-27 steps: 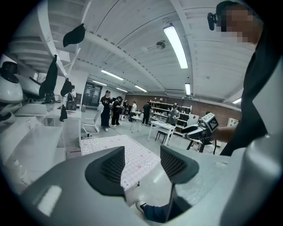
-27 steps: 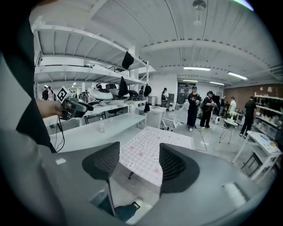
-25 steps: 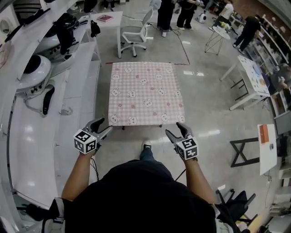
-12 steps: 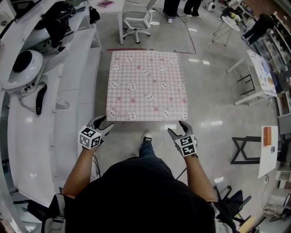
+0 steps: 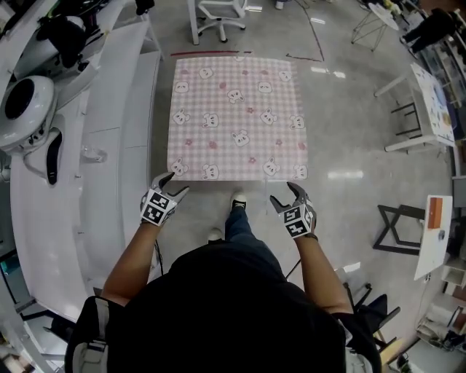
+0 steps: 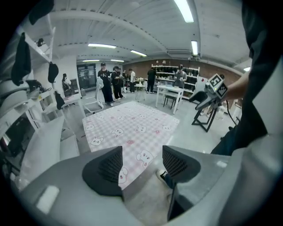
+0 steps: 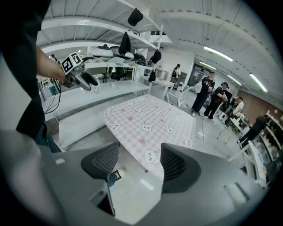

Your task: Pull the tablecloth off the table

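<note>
A pink checked tablecloth (image 5: pixel 237 116) printed with small bears covers a low table in front of me. My left gripper (image 5: pixel 173 185) is open just short of the cloth's near left corner. The right gripper (image 5: pixel 285 194) is open too, just short of the near right corner. Neither touches the cloth. In the left gripper view the tablecloth (image 6: pixel 128 128) lies beyond the empty jaws of the left gripper (image 6: pixel 141 165). The right gripper view shows the tablecloth (image 7: pixel 150 119) past the right gripper (image 7: pixel 135 163), with its near corner hanging down between the jaws.
A long white counter (image 5: pixel 95 146) with white and black robot parts runs along the left. An office chair (image 5: pixel 218 11) stands beyond the table. A white table (image 5: pixel 429 95) and a black stand (image 5: pixel 397 229) are at the right. My shoe (image 5: pixel 237 200) is under the near edge.
Both grippers have come down and forward, from well short of the cloth to just before its near corners. The head view has shifted, so the cloth sits higher in the picture.
</note>
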Motion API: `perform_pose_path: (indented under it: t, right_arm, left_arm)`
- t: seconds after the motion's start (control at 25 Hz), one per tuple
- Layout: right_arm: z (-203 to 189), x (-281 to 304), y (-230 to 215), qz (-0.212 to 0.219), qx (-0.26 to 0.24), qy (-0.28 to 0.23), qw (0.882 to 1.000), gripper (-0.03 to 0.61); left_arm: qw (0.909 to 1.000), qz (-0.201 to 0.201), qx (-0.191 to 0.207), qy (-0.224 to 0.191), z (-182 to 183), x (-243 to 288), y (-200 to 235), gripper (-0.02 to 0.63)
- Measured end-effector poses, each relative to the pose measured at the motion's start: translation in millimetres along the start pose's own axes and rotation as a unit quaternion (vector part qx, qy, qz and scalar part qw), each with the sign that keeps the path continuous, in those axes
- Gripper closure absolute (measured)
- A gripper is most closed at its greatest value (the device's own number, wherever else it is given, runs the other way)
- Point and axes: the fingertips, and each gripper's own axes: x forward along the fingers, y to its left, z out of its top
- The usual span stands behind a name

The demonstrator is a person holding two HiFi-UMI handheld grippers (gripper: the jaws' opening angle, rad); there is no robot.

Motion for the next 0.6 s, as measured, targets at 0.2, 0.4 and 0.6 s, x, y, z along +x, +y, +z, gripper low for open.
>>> perform_pose_path:
  t: [0.2,0.4,0.6]
  right_arm:
    - [-25,27,3,0.015,-0.016,0.028,0.999,0.245]
    - [-48,51,-2,0.027,-0.023,0.055,0.998,0.244]
    - [-62,80,-8,0.035,-0.041,0.074,0.996,0.244]
  left_arm:
    - [0.9978,-0.004,0.03,0.06,-36,39,-1,0.327]
    - [0.9933,-0.006,0.061,0.097,-51,64,-3,0.324]
    - [0.9859,0.001,0.109,0.127,-63,88,-2,0.324]
